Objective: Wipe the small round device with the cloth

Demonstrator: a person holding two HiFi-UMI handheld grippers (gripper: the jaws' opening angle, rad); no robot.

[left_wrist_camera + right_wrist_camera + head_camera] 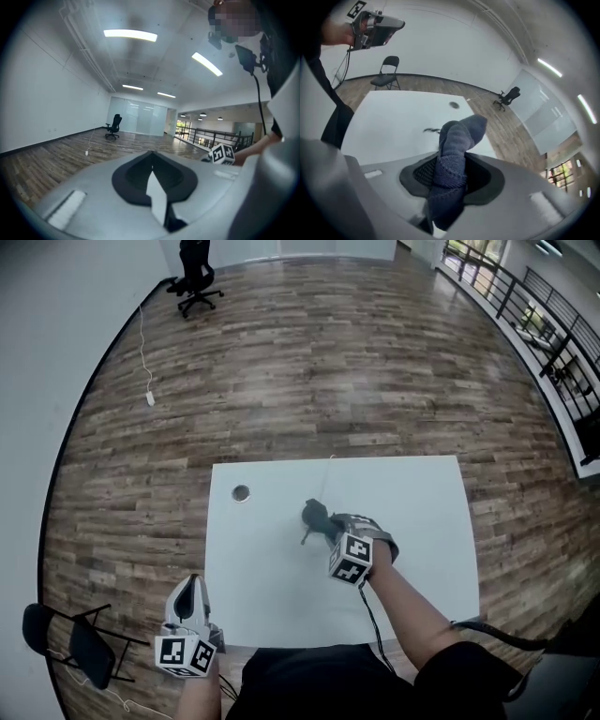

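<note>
The small round device (241, 493) lies flat at the far left of the white table (422, 512); it also shows as a small disc (454, 105) in the right gripper view. My right gripper (325, 521) is over the middle of the table, to the right of the device and apart from it. It is shut on a dark blue-grey cloth (315, 514), which bulges out past the jaws (458, 140). My left gripper (190, 596) is held at the table's near left corner, its jaws together with nothing in them.
A black folding chair (82, 645) stands on the wood floor left of the table's near side. An office chair (195, 279) is far off by the wall, with a white cable (148, 395) on the floor. A railing (553, 329) runs along the right.
</note>
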